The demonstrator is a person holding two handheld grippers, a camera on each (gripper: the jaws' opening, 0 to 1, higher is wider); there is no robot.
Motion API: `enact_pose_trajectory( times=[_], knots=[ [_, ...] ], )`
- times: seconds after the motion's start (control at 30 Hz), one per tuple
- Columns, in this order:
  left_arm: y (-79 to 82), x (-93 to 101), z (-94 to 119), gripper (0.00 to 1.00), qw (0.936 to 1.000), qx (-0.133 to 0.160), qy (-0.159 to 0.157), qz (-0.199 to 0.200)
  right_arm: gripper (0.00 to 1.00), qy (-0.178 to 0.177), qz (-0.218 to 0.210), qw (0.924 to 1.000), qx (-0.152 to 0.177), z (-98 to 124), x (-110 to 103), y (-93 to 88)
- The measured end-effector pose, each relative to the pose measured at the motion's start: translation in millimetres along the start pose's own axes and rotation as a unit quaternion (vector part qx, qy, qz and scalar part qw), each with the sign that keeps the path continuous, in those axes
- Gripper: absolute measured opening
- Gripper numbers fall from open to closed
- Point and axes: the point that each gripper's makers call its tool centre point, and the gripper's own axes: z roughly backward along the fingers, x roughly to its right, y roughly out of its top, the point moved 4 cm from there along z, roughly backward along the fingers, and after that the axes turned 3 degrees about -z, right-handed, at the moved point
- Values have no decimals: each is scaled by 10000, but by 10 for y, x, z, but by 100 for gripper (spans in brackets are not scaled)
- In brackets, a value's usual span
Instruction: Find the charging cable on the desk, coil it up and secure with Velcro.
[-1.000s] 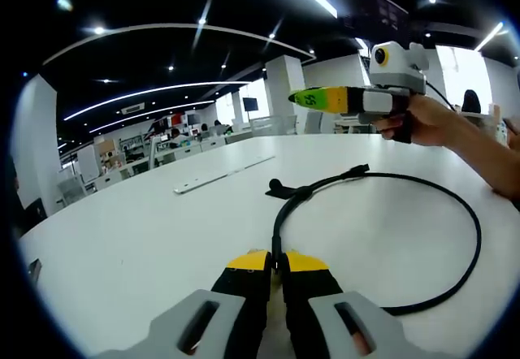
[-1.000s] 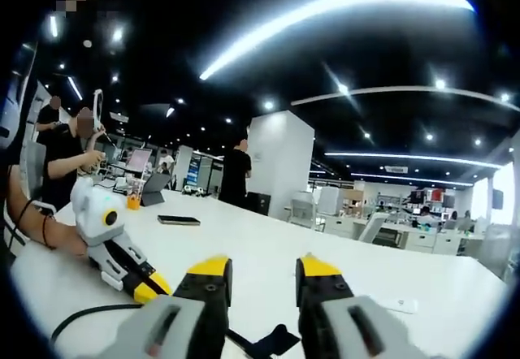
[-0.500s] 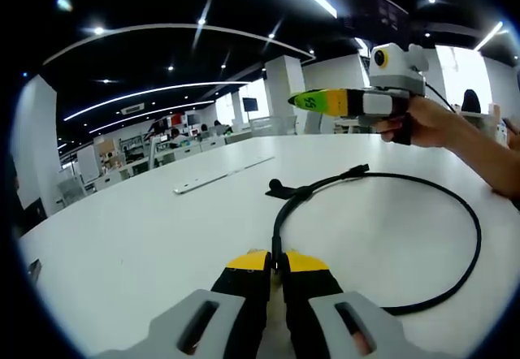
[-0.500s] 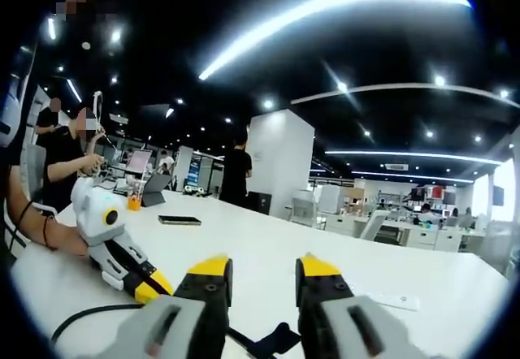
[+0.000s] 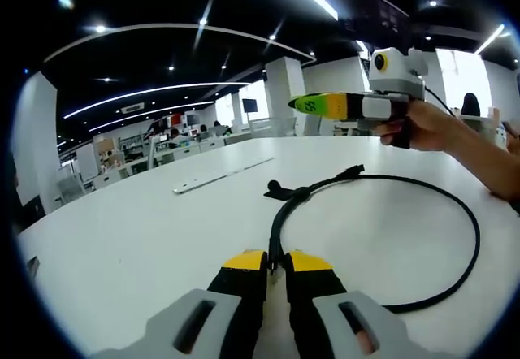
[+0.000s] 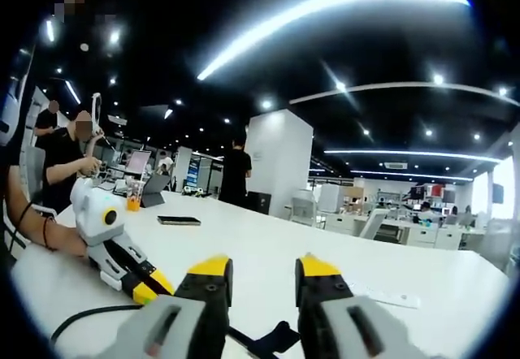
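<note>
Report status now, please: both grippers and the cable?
Left gripper shut on cable. Right gripper open, raised above desk. Cable loose, uncoiled. Nothing blocking.

Bench plain white, cable + velcro tab black, left claw yellow tips on black w/ grey body, right claw same, strip on bench white.
</note>
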Motion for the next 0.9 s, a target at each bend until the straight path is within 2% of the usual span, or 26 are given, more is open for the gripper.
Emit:
enact_pose_trajectory(
  times=[0.37,0.9],
  knots=[
    [13,13,2,13,10000,33,-15,5,32,22,11,10000,-44,-10,0,-28],
    [161,-71,104,16,9991,393,150,15,32,3,33,10000,-53,6,25,-25]
  ],
)
